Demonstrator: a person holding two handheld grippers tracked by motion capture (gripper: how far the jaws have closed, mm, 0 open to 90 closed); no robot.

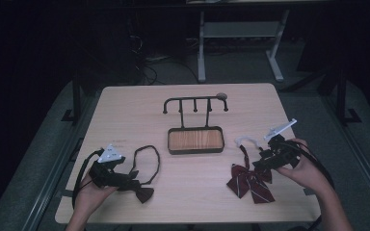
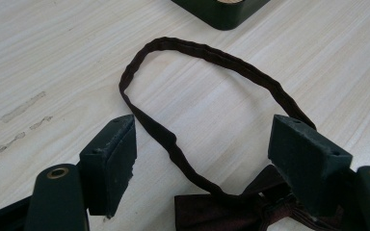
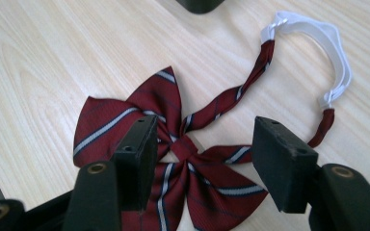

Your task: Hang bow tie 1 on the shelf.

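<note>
Nearest the lens, two black jaws spread wide on either side of the red striped bow tie (image 3: 173,144), its knot lying between them but untouched, wings flat on the table (image 3: 38,62). Right gripper (image 1: 265,161) therefore open, nothing pinched. Ahead of those jaws and off to the right, the tie's striped strap running out to its white elastic band (image 3: 327,43), curved and loose on the wood. Left gripper (image 1: 118,179) likewise spread, jaws straddling the dark brown bow tie (image 2: 231,211) with its knot close under the right jaw, no pad pressing on it; brown neck loop (image 2: 212,55) lying as an open oval straight ahead of the tool. Farther out from both tools, near the middle of the table, a small black hook rack (image 1: 195,103) rising over its wooden tray base (image 1: 195,140), every hook bare. Judged from that: very early in the work, probably hanging the ties on the rack. Both ties flat on the table, neither gripped nor lifted. Left to do: closing on each tie or its loop, carrying it forward, slipping the loop over a hook.
</note>
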